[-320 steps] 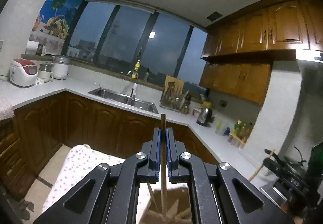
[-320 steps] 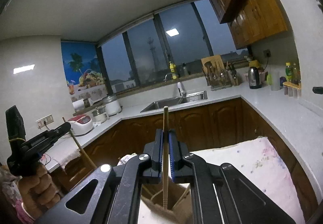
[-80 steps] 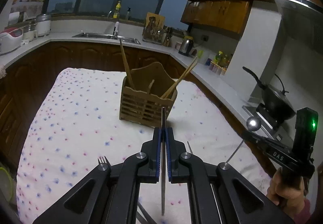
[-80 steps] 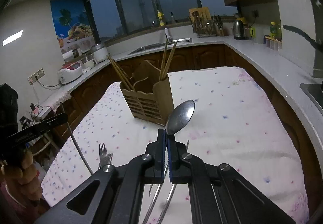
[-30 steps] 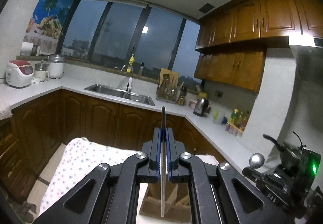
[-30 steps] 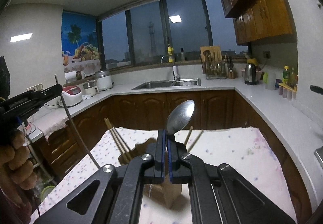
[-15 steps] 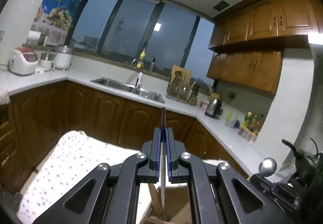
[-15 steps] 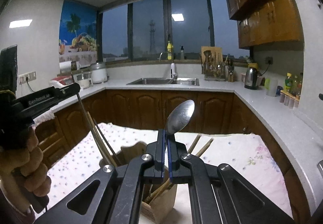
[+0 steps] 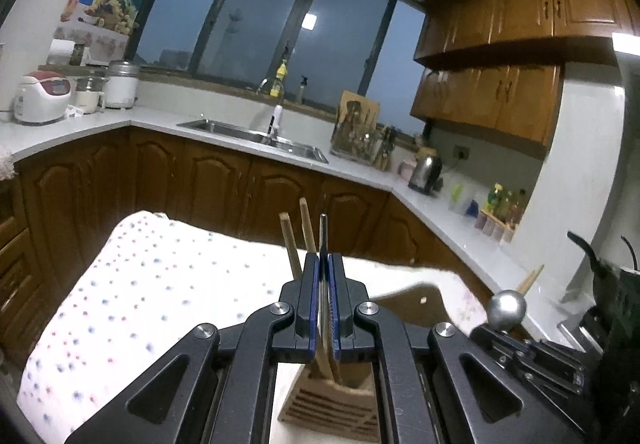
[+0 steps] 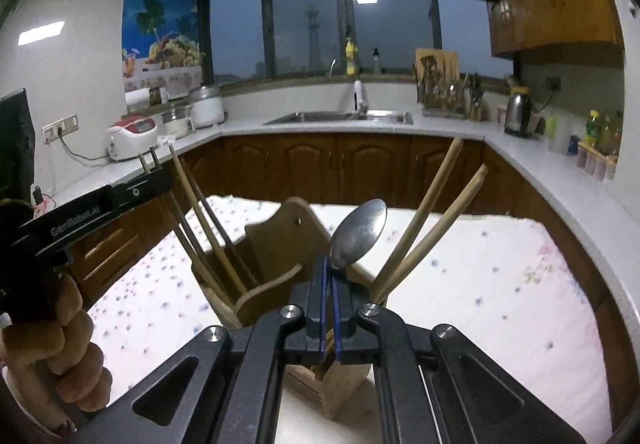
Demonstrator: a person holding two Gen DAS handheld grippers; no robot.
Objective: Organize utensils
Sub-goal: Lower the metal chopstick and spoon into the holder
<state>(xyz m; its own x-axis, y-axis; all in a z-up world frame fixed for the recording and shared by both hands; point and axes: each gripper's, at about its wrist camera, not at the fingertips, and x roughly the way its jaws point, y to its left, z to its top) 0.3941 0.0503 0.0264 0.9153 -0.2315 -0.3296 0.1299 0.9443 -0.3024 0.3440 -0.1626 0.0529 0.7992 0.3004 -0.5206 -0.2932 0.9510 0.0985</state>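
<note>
In the right wrist view a hand [image 10: 48, 344] at the far left grips the left gripper [image 10: 154, 173], whose jaws are clamped on thin dark utensil handles [image 10: 148, 161] that stick up past its tip. Just beyond it, wooden chopsticks [image 10: 200, 215] lean left out of the left compartment of the wooden holder [image 10: 276, 268], which stands on the table [image 10: 500, 284], covered with a dotted cloth, nearer its left edge than its right. The right gripper [image 10: 330, 284] sits low in the middle, directly over the holder, its jaws pressed together on the neck of a metal spoon [image 10: 360, 234]; the bowl stands up above the pads and tilts right. A second pair of chopsticks [image 10: 432, 219] leans right out of the holder's right side. In the left wrist view the left gripper [image 9: 323, 276] is likewise closed on a slim metal handle [image 9: 323, 236] that rises upright between the pads, with two chopstick ends [image 9: 296, 236] just left of it and the holder [image 9: 332, 404] below and behind the fingers. At the right edge of that view the spoon [image 9: 508, 310] shows as a round bowl above the right gripper [image 9: 486, 332].
</note>
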